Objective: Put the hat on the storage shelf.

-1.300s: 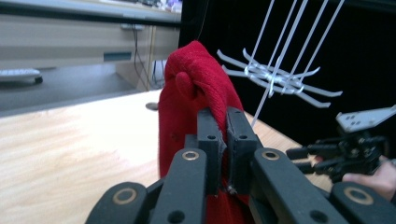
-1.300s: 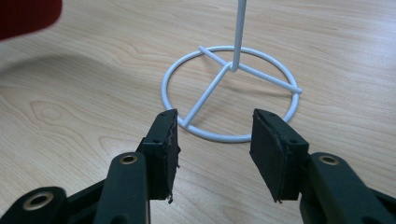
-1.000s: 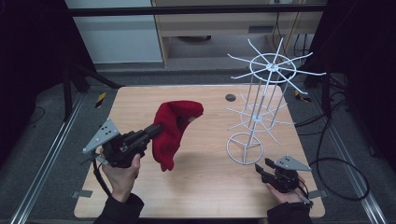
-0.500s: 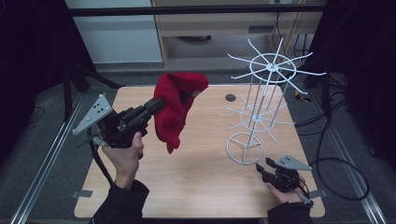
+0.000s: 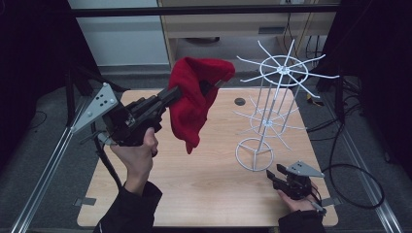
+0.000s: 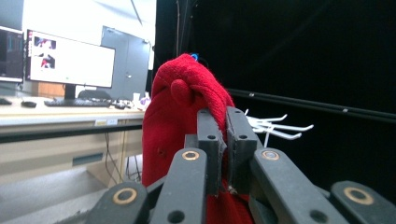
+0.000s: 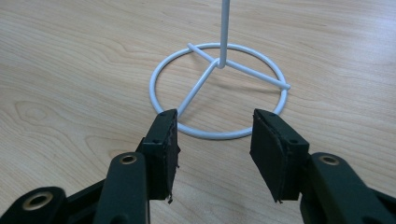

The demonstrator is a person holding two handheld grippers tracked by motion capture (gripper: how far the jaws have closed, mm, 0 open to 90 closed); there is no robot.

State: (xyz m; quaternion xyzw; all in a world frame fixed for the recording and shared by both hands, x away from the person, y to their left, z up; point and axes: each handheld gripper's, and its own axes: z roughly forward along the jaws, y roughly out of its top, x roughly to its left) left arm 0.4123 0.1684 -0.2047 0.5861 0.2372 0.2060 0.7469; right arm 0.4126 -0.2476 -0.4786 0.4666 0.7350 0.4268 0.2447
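- Red knit hat [image 5: 197, 99] hangs in the upper middle of the high view, lifted off the wooden table [image 5: 204, 179] and pinched by one edge in the left gripper [image 5: 171, 94], whose jaws are clamped tight on the fabric. In the left gripper view only a thin fold sits between the pads, so I reckon a quick swing could pull it loose.
- Most of the hat dangles below the grip, so that loose tail could snag a lower spoke of the white wire rack [image 5: 272, 114] on the way over.
- Rack looks light and top-heavy; a sideways tug from the hat might tip it.
- Right gripper [image 5: 273, 175] rests at lower right, jaws half open and empty, just short of the rack's base ring [image 7: 219, 91]. Bumping it could slide the rack.
- Plenty of bare table left of the rack; right edge is close.
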